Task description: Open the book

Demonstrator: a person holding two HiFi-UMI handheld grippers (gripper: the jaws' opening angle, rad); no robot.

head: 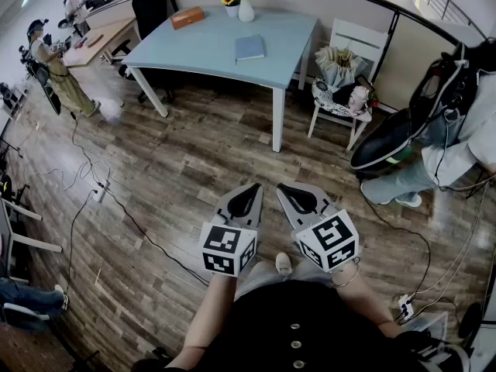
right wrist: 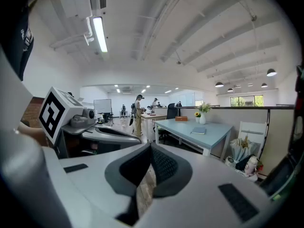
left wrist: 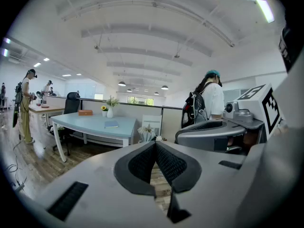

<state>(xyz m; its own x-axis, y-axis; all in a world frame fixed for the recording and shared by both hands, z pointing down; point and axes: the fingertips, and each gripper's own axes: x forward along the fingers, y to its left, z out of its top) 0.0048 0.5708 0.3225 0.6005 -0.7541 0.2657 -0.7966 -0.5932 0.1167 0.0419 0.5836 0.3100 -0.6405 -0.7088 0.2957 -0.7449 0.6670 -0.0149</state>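
Above the wooden floor (head: 194, 169), left gripper (head: 249, 192) and right gripper (head: 290, 192) side by side, jaws of both pressed together, empty | book (head: 249, 47) lies closed and flat on the light-blue table (head: 205, 49), well apart, straight ahead of both | vase (head: 246, 10) stands behind it

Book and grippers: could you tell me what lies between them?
Head view: only wooden floor and the table's near edge separate the book from the left gripper and right gripper.
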